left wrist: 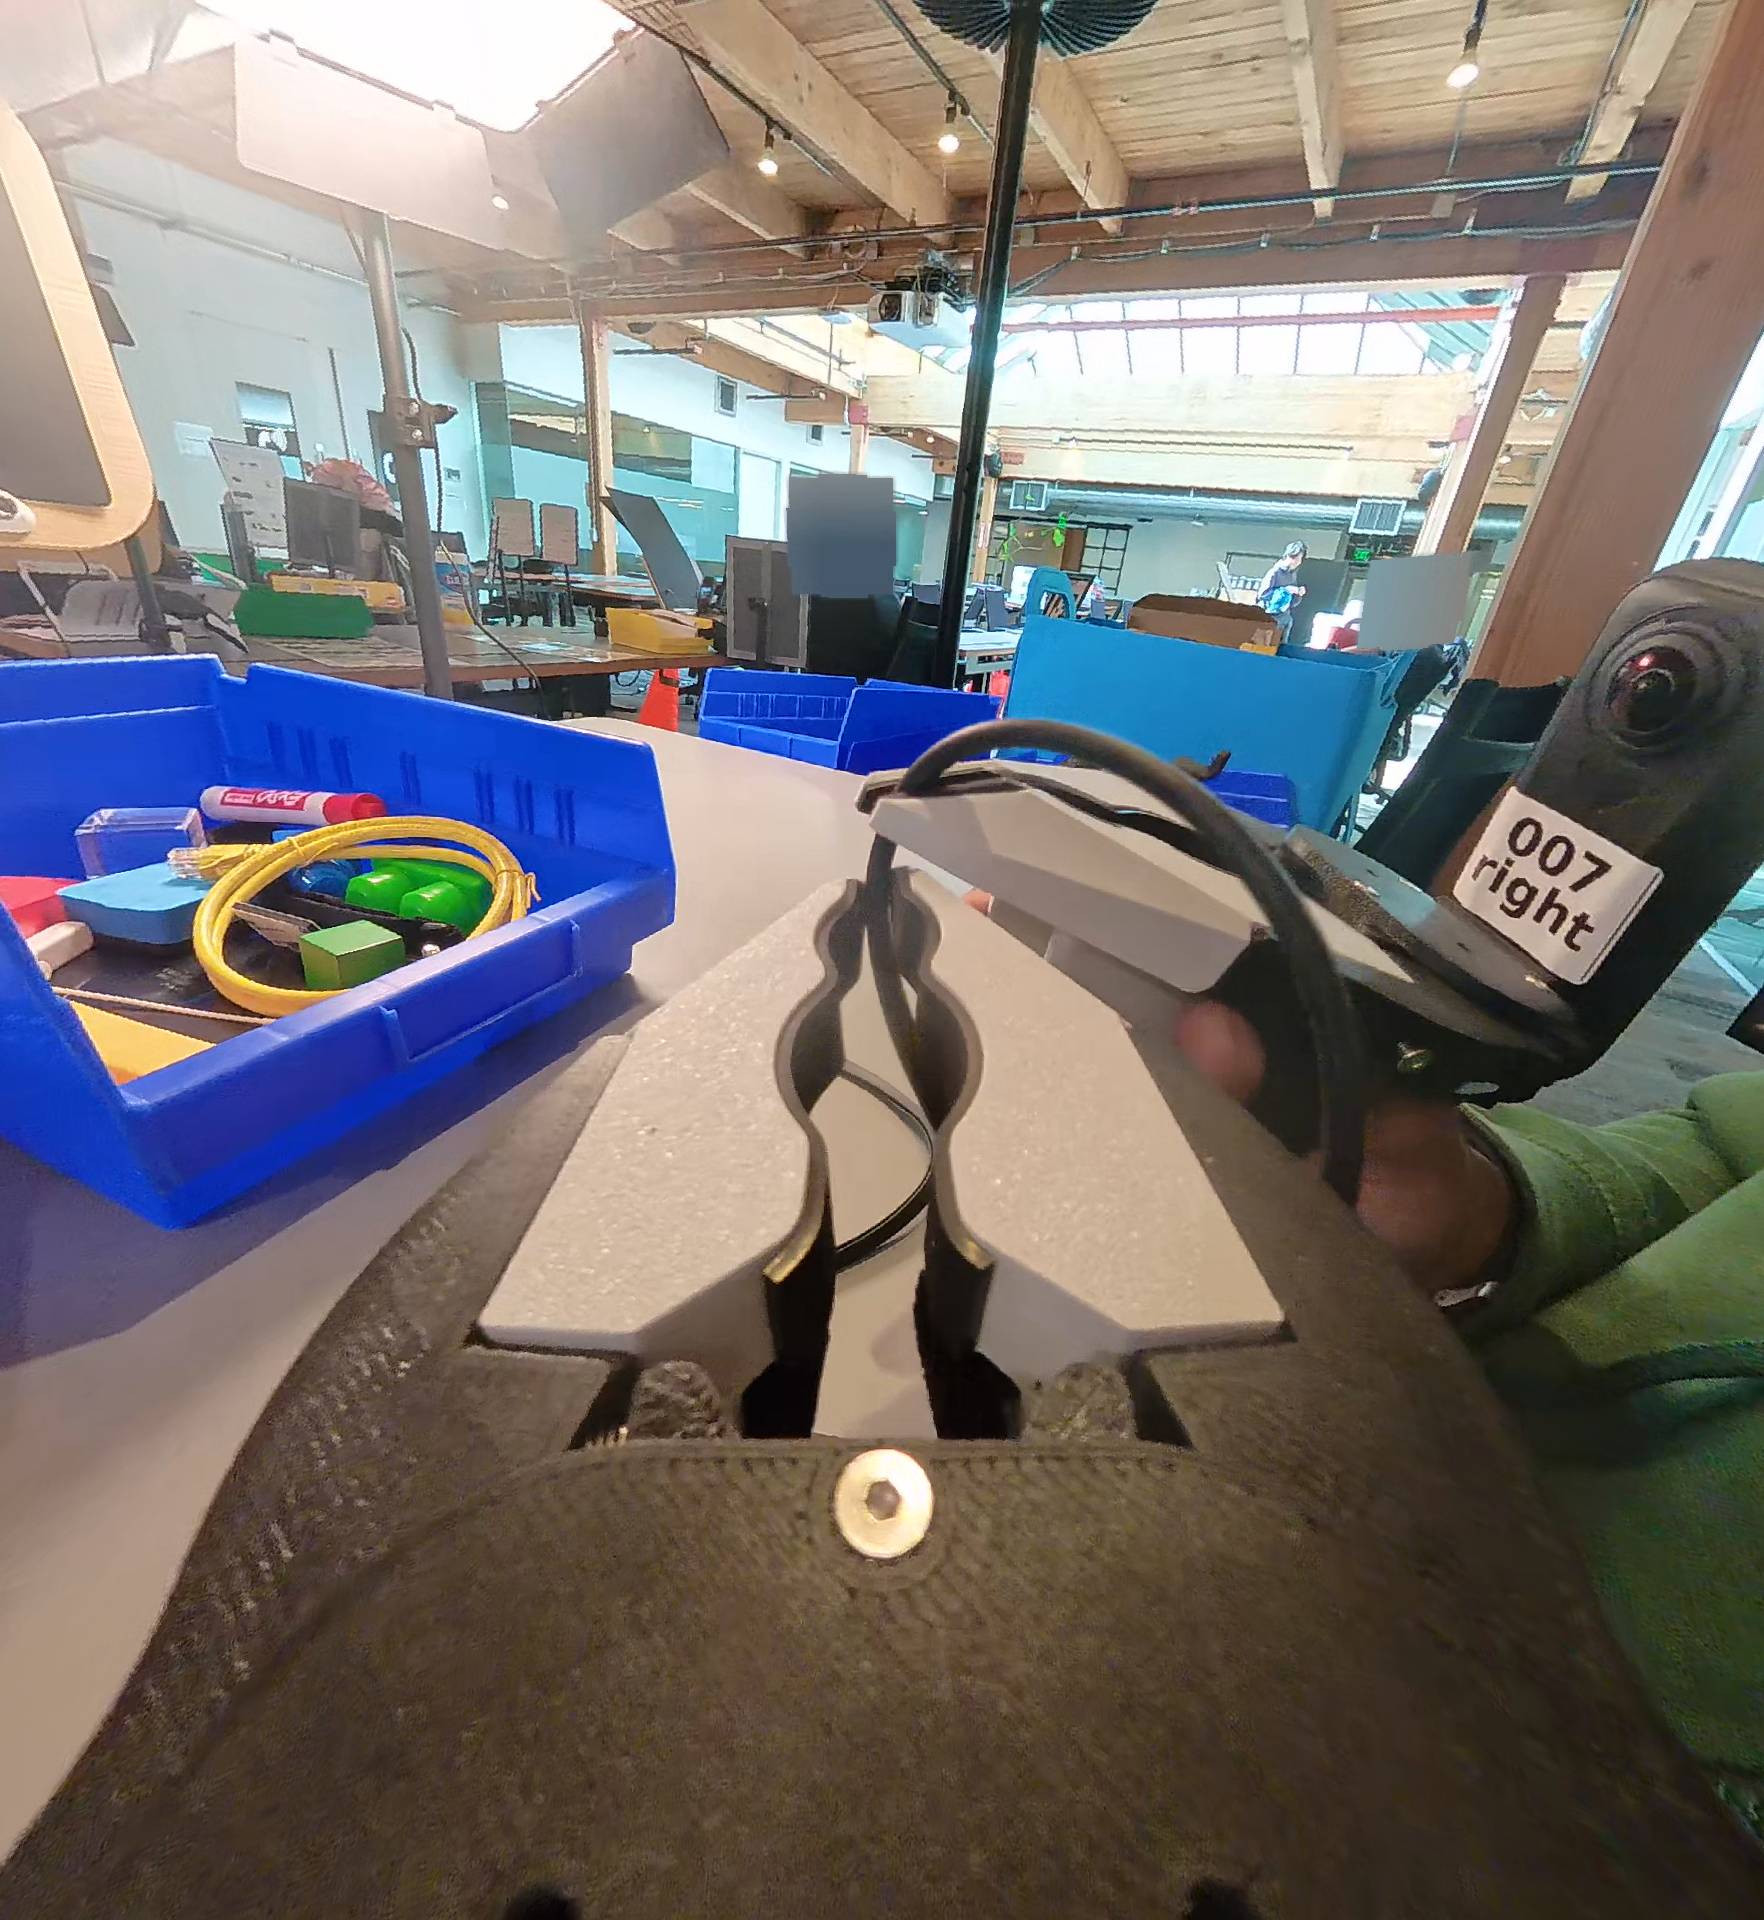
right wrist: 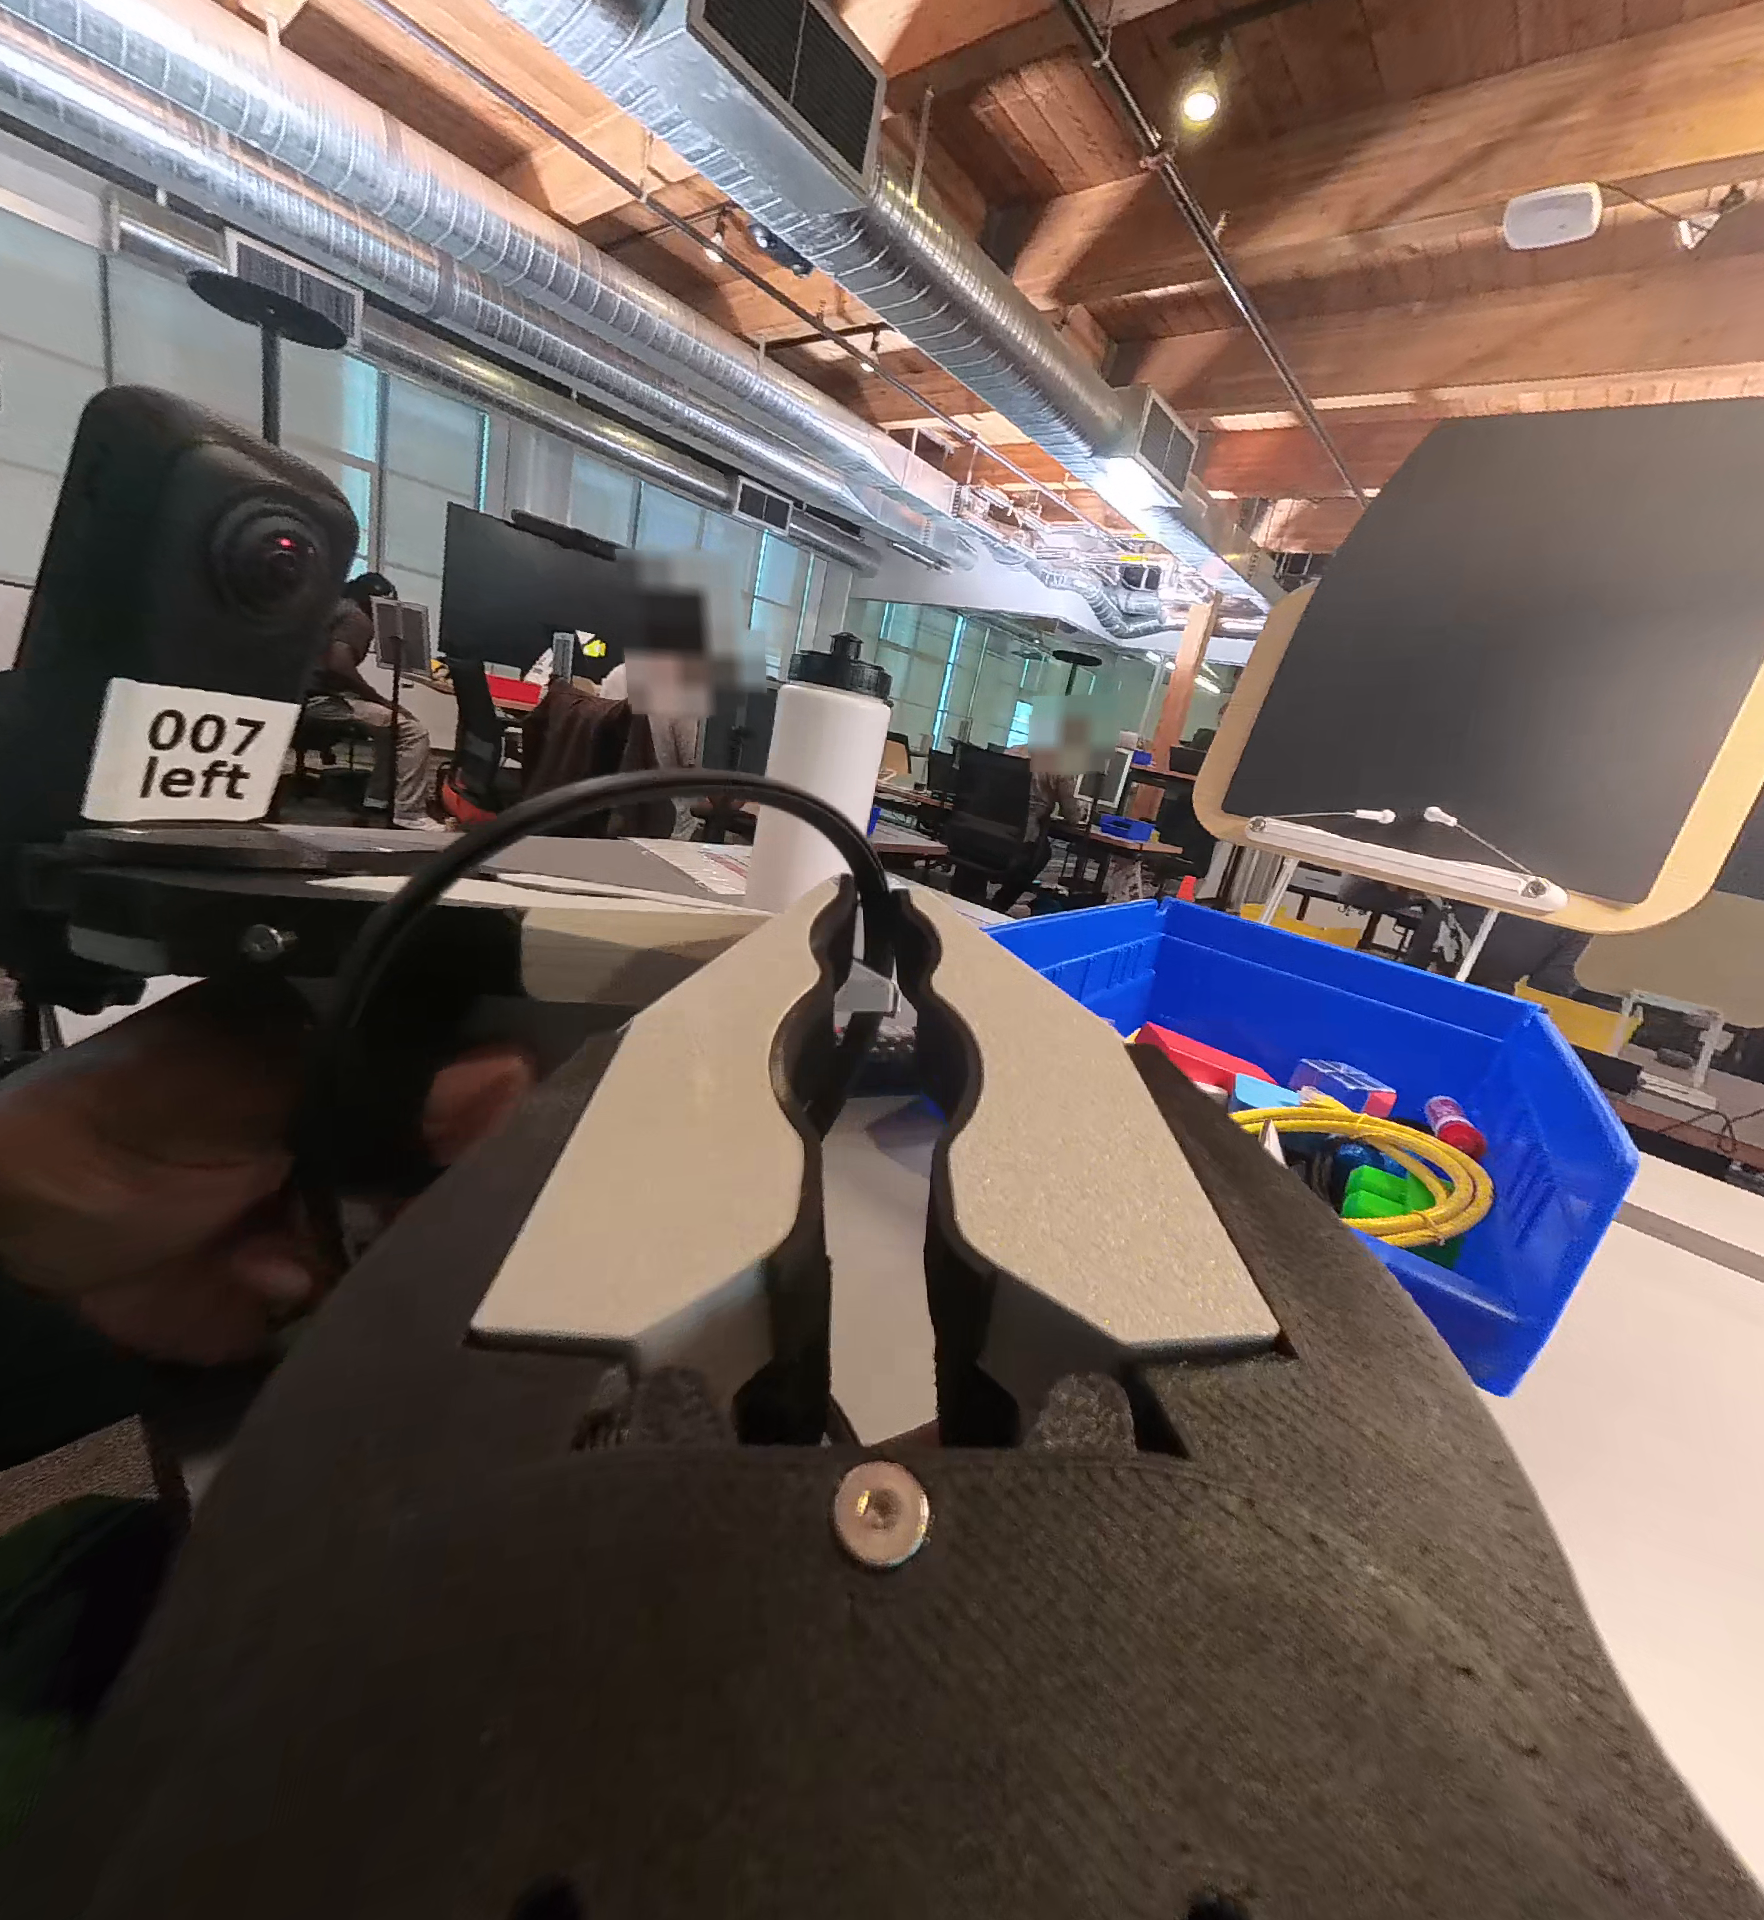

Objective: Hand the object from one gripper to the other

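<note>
A thin black cable (left wrist: 1065, 732) arcs in a loop between the two grippers, above the grey table (left wrist: 732, 769). My left gripper (left wrist: 880, 906) is shut on one stretch of it, which runs down between its grey fingers. My right gripper (left wrist: 883, 805) comes in from the right, tip to tip with the left. In the right wrist view the cable (right wrist: 545, 805) enters the shut tips of my right gripper (right wrist: 870, 916). The left gripper (right wrist: 857, 982) lies just behind them. Both grippers grip the cable at once.
A blue bin (left wrist: 442, 1049) of small items, with a yellow cable (left wrist: 234, 966) and a red marker (left wrist: 286, 802), stands left of the grippers; it also shows in the right wrist view (right wrist: 1543, 1143). A white bottle (right wrist: 826, 769) stands behind. Hands (left wrist: 1429, 1174) hold the gripper handles. Both grippers' tips are close together, under 4 cm apart. The red marker (left wrist: 286, 802) is about 35 cm from both grippers' fingertips.
</note>
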